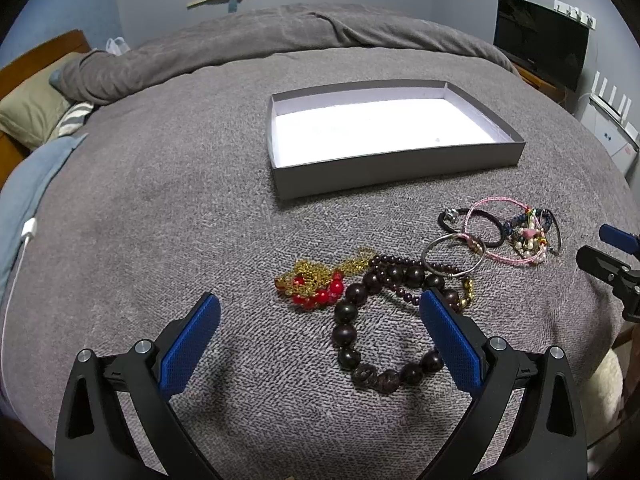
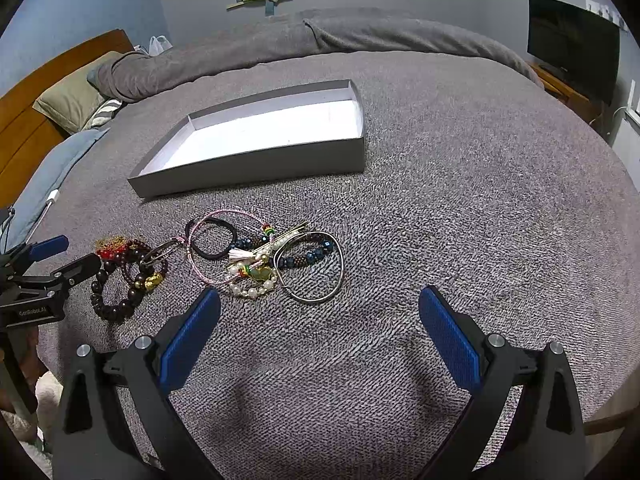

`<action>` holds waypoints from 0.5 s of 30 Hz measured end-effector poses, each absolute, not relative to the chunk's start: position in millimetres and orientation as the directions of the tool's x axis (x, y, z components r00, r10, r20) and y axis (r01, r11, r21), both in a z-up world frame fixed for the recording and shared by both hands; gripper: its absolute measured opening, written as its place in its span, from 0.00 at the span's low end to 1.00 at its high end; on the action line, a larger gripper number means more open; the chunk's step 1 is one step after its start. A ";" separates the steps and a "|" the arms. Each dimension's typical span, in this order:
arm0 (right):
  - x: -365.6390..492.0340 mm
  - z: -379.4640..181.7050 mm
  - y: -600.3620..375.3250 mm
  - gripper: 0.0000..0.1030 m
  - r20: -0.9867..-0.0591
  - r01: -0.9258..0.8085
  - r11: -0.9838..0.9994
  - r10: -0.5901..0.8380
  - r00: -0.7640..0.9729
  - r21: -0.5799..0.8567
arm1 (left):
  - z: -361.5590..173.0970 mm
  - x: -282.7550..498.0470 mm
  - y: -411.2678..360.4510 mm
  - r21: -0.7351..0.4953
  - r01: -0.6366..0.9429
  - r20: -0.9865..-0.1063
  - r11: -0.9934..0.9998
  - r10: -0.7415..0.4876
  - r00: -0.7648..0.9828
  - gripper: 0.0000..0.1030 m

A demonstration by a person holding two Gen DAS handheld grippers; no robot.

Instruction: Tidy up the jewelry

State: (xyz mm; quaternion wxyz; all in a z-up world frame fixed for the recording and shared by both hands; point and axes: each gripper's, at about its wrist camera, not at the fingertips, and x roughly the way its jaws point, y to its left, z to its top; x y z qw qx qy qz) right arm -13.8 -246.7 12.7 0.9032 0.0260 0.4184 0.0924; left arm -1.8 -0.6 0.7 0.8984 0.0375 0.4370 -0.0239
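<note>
A shallow grey box (image 1: 396, 170) with a white inside lies on the grey bedspread; it also shows in the right wrist view (image 2: 256, 178). In front of it lies a pile of jewelry: a dark wooden bead bracelet (image 1: 348, 334), a gold chain with red beads (image 1: 316, 280), a silver bangle (image 1: 454, 258), a pink cord bracelet (image 1: 500, 224), a black hair tie (image 2: 212, 242) and a pearl bracelet (image 2: 250, 286). My left gripper (image 1: 320, 310) is open, just above the dark beads. My right gripper (image 2: 320, 304) is open, near the silver bangle (image 2: 316, 276).
The bedspread (image 1: 180, 220) covers the whole bed. Pillows (image 1: 32, 116) and a wooden headboard (image 1: 36, 52) are at the left. A rolled duvet (image 1: 280, 36) lies at the back. A television (image 1: 540, 48) stands at the right. A white cable (image 1: 28, 232) lies at the left edge.
</note>
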 end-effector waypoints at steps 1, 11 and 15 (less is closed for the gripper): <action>-14.0 12.8 -246.8 0.95 -0.751 -0.145 0.982 0.189 0.633 0.125 | 0.4 -1.7 -0.7 0.046 0.076 -0.787 0.996 -0.011 0.617 0.96; -12.9 10.7 -248.1 0.95 -0.753 -0.141 0.982 0.187 0.631 0.126 | -0.7 -0.4 -0.9 0.046 0.075 -0.788 0.996 -0.010 0.615 0.96; -12.8 9.8 -247.3 0.95 -0.756 -0.142 0.982 0.184 0.628 0.121 | -2.4 0.3 -1.2 0.049 0.074 -0.788 0.996 -0.007 0.616 0.96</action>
